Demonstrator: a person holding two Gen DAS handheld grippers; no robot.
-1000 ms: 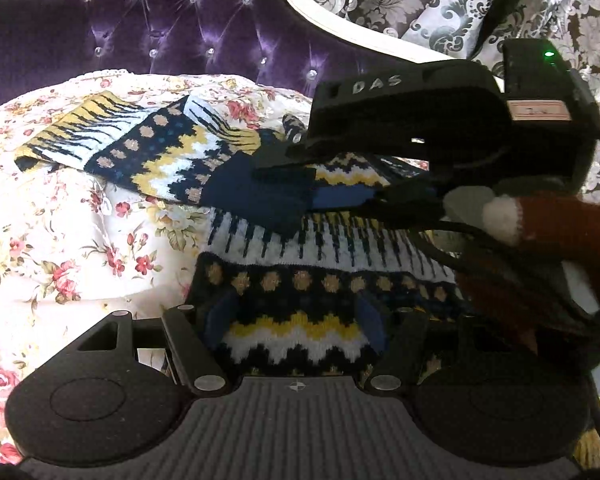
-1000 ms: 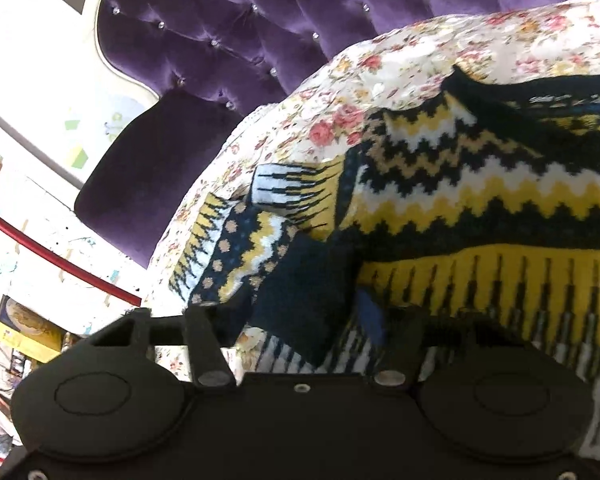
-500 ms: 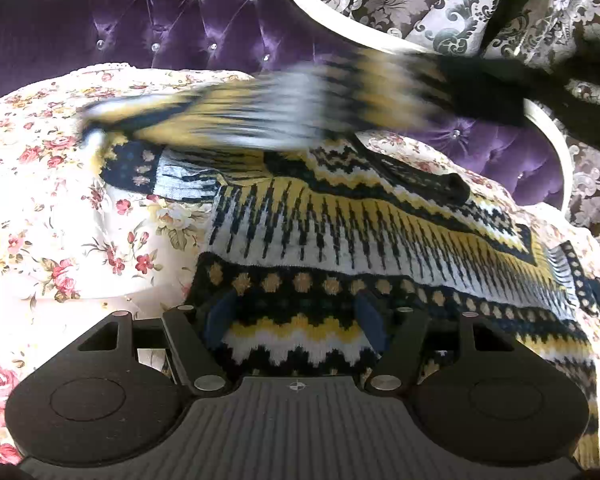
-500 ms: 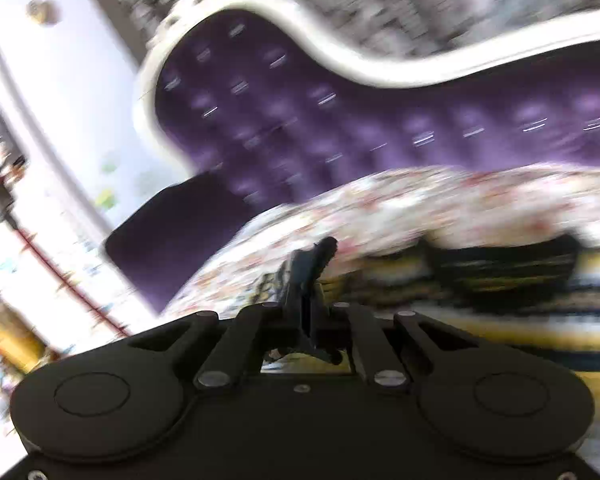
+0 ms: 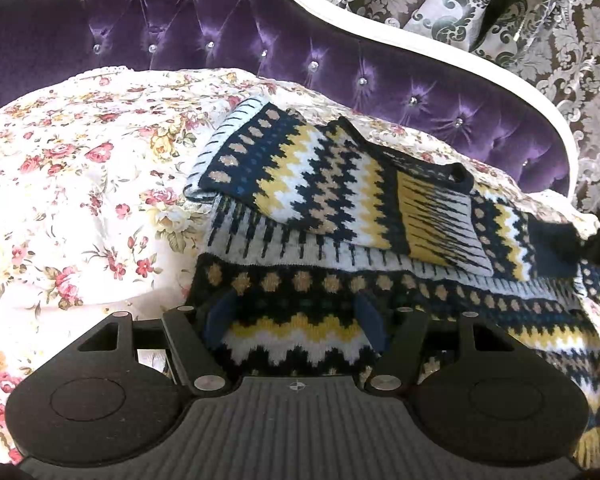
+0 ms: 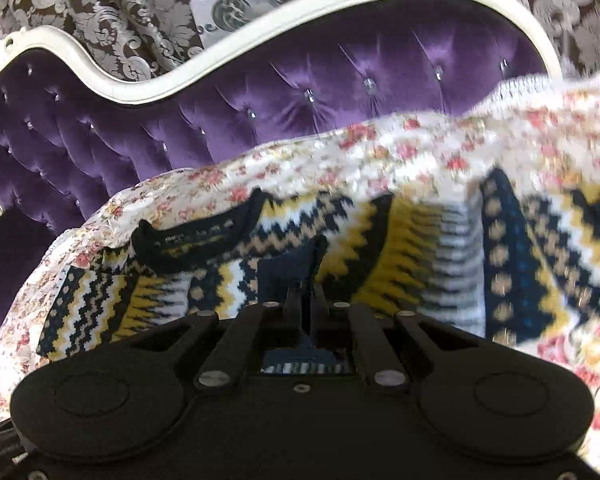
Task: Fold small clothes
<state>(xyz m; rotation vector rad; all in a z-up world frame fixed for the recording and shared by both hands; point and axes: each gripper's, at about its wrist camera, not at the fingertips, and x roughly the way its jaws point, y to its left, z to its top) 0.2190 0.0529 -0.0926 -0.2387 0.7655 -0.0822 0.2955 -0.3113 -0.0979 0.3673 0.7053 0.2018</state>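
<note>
While the left gripper (image 5: 296, 320) rests with its fingers apart on the hem of the patterned sweater (image 5: 300, 280), seemingly to pin the body flat on the floral cover (image 5: 80, 184) of the purple sofa (image 5: 220, 32), the right gripper (image 6: 306, 300) is clamped on the navy cuff (image 6: 288, 276), carrying the sleeve (image 5: 324, 184) across the chest so it folds inward.
</note>
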